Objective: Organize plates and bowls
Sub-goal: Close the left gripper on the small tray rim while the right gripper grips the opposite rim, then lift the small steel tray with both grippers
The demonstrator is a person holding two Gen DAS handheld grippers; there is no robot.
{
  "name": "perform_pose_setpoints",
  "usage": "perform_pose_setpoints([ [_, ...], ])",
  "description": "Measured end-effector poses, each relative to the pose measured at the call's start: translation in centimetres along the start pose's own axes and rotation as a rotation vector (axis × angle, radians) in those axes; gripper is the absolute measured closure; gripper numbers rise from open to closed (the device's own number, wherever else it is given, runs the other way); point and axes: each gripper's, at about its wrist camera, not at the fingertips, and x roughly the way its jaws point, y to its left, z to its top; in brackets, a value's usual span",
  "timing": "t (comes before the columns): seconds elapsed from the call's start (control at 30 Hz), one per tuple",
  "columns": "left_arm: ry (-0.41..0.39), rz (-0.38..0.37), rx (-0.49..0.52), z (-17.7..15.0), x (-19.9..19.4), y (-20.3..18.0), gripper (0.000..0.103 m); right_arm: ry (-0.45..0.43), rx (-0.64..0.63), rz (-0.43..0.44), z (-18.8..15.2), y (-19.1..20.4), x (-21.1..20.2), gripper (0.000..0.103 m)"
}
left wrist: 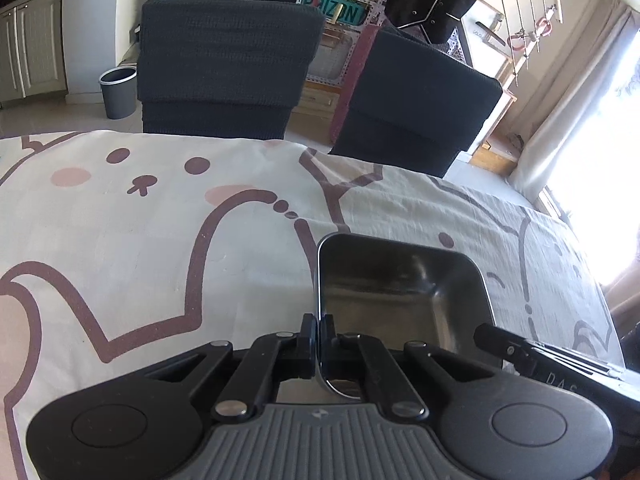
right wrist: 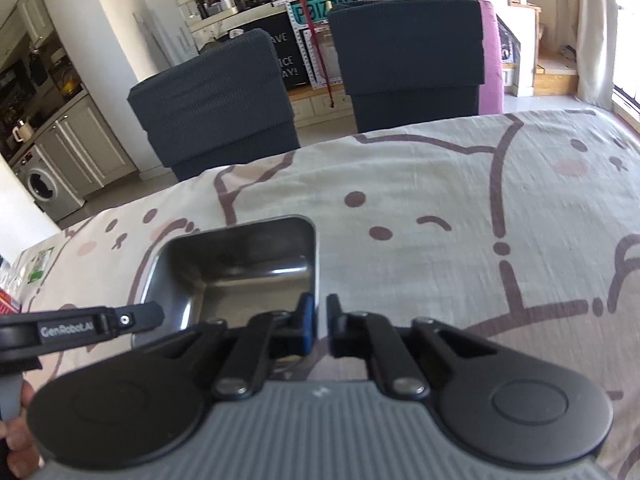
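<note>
A square steel dish (left wrist: 400, 292) with rounded corners sits on the cartoon-print tablecloth (left wrist: 120, 240). My left gripper (left wrist: 319, 320) is shut on the dish's left rim, which runs down between its fingers. In the right wrist view the same dish (right wrist: 232, 272) lies left of centre. My right gripper (right wrist: 320, 304) is shut on the dish's right wall, with the thin rim between its pads. Each view shows one finger of the other gripper at the dish's near side: the right finger (left wrist: 504, 344) and the left finger (right wrist: 136, 318).
Two dark fabric chairs (left wrist: 224, 64) (left wrist: 416, 100) stand at the table's far edge. A grey bin (left wrist: 118, 92) is on the floor beyond. Small packets (right wrist: 36, 268) lie at the table's left end. A person's hand (right wrist: 16, 432) shows at lower left.
</note>
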Motion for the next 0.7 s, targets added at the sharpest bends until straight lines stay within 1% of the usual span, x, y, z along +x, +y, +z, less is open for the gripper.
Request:
perform_pose_setpoints([
  [0.13, 0.003, 0.002, -0.008, 0.0, -0.6, 0.0, 0.102, -0.003, -0.063, -0.024, 0.1, 0.8, -0.2, 0.099],
  [0.3, -0.029, 0.018, 0.029, 0.3, -3.1, -0.9, 0.101, -0.014, -0.074, -0.015, 0.0, 1.2, -1.5, 0.099],
  [0.43, -0.064, 0.029, 0.057, 0.3, -5.9, -2.0, 0.101, -0.042, -0.079, -0.008, 0.1, 1.6, -3.7, 0.099],
  [0.7, -0.120, 0.017, 0.093, -0.7, -11.9, -4.4, 0.101, -0.108, -0.072, 0.033, -0.5, 1.4, -9.7, 0.099],
])
